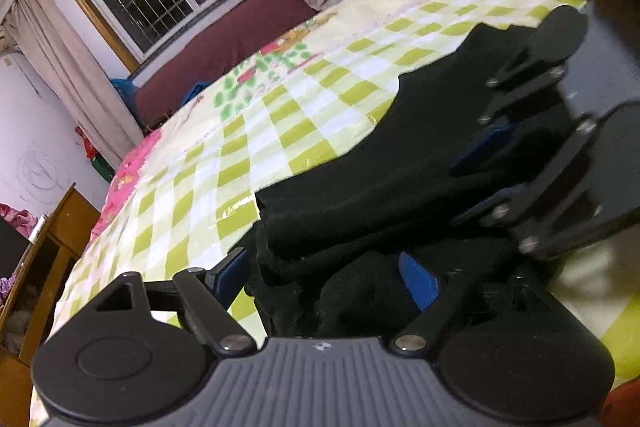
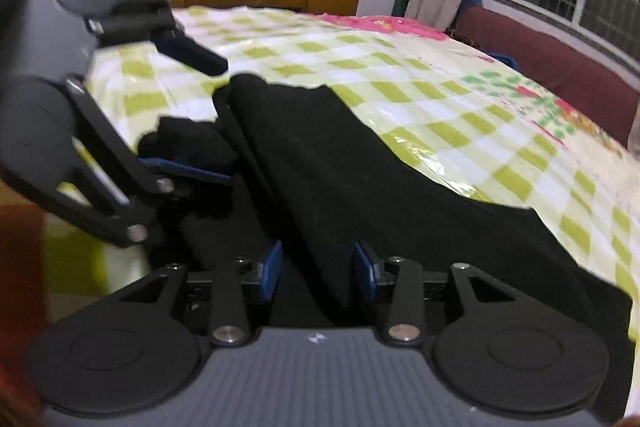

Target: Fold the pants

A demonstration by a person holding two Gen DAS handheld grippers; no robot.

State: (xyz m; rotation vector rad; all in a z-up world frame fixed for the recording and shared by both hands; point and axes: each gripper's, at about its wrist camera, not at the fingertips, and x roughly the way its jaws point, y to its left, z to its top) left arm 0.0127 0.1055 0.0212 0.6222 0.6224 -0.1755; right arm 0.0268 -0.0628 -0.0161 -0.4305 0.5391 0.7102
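A: Start with the big thing. Why a bed [image 1: 280,115] and not a worktop?

B: It gives a wide, flat place to spread cloth. A checked green-and-white cover with pink borders lies over it, and it looks glossy, so I judge the fabric slides on it easily.

A: And the pants?

B: The black pants [image 2: 360,163] lie on that cover as a long dark band running away from the near edge, already doubled on themselves. In the right wrist view a long fold edge runs up the middle, with a bunched lump of cloth to its left. Laid out lengthwise like that, they are ready for a crosswise fold, I think.

A: Why are both tools at the same end?

B: Each would take one corner of the near end so the cloth lifts evenly. The left tongs [image 1: 320,279] stand wide apart, their blue pads on either side of a heap of black cloth, and I see no squeeze on it. From the right wrist view the same left tongs [image 2: 192,115] show one finger above the lump and one below, clear of it.

A: The right ones?

B: The right tongs [image 2: 316,267] are partly apart, pads flanking the fold edge, not visibly pinching it. In the left wrist view they are blurred and dark against the pants, so nothing can be read there.

A: So nothing is held?

B: I judge not; both look released, the cloth resting on the bed.
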